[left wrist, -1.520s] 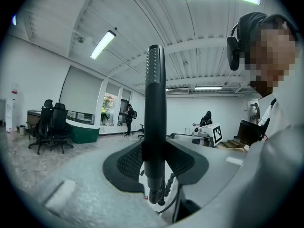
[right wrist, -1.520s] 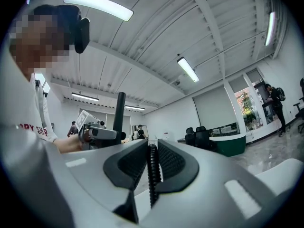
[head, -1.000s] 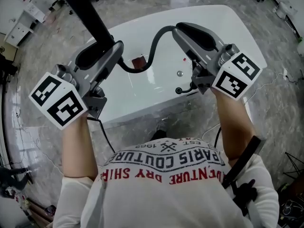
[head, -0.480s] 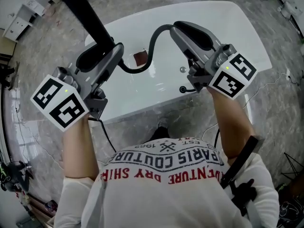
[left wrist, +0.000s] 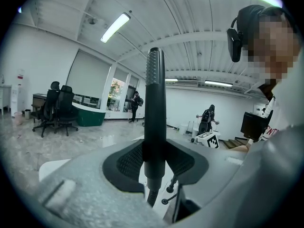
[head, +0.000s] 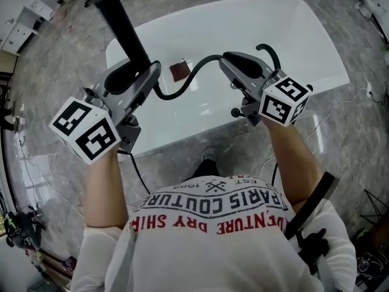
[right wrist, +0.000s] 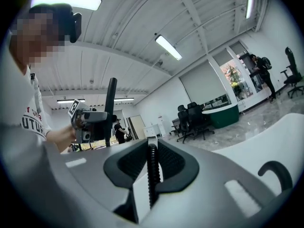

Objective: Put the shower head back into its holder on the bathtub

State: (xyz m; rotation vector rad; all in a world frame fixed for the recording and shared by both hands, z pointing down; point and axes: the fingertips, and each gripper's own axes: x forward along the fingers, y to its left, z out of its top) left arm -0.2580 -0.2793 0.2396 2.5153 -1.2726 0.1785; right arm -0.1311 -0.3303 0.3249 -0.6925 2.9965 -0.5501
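Note:
My left gripper [head: 148, 73] is shut on the black shower head [head: 122, 24], which sticks up and away at the upper left of the head view. In the left gripper view the shower head [left wrist: 155, 108] stands upright between the pads [left wrist: 129, 161]. Its black ribbed hose [head: 182, 85] curves across to my right gripper [head: 228, 61], which is shut on it. The right gripper view shows the hose [right wrist: 151, 167] pinched between the pads [right wrist: 173, 163]. Both grippers hang over the white bathtub [head: 304, 29]. A small dark fitting [head: 236, 112] sits on the near rim under the right gripper.
A brown square patch [head: 178, 72] and a chrome knob [head: 233, 86] lie on the tub's surface. A black curved spout [head: 268, 50] rises beside the right gripper. Marble floor surrounds the tub. Office chairs [left wrist: 56, 109] and other people [left wrist: 207, 119] are far off.
Both grippers have come down toward the tub, the right one more. The hose's arc between them has flattened and dropped. Both grips are unchanged.

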